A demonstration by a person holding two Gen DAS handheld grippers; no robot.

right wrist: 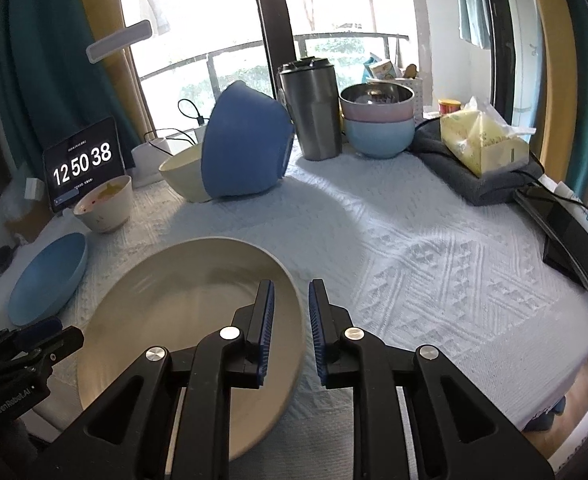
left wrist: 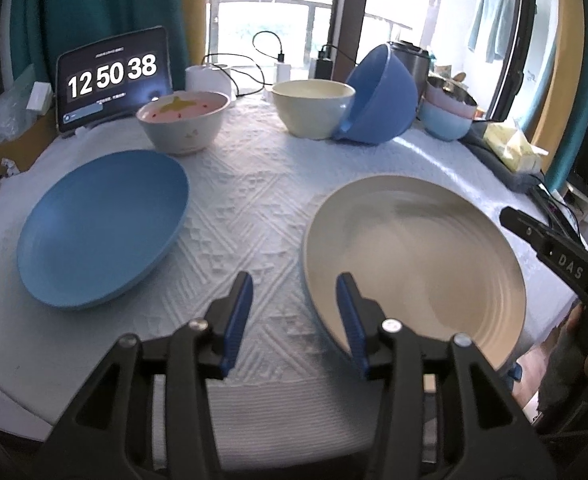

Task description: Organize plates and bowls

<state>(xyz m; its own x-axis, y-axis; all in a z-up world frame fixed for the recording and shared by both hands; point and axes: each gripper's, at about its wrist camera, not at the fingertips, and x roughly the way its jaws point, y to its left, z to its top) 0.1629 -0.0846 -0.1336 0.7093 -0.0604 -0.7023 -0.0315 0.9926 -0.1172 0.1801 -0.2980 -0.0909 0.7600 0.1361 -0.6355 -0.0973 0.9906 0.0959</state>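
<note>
A cream plate (left wrist: 413, 264) (right wrist: 182, 320) lies at the table's near right. A blue plate (left wrist: 102, 224) (right wrist: 46, 276) lies to its left. At the back, a blue bowl (left wrist: 381, 100) (right wrist: 246, 148) leans tilted against a cream bowl (left wrist: 313, 108) (right wrist: 182, 176). A pink-lined bowl (left wrist: 184, 120) (right wrist: 104, 204) stands left of them. My left gripper (left wrist: 294, 312) is open; its right finger overlaps the cream plate's left rim. My right gripper (right wrist: 291, 320) is open, straddling that plate's right rim, not closed on it.
Stacked pastel bowls (right wrist: 377, 124) (left wrist: 447, 114), a steel tumbler (right wrist: 313, 112), a tissue pack (right wrist: 485, 140) on a grey cloth, a black device (right wrist: 569, 244) and a clock tablet (left wrist: 114, 80) ring the table. The white textured cloth (left wrist: 250, 208) covers it.
</note>
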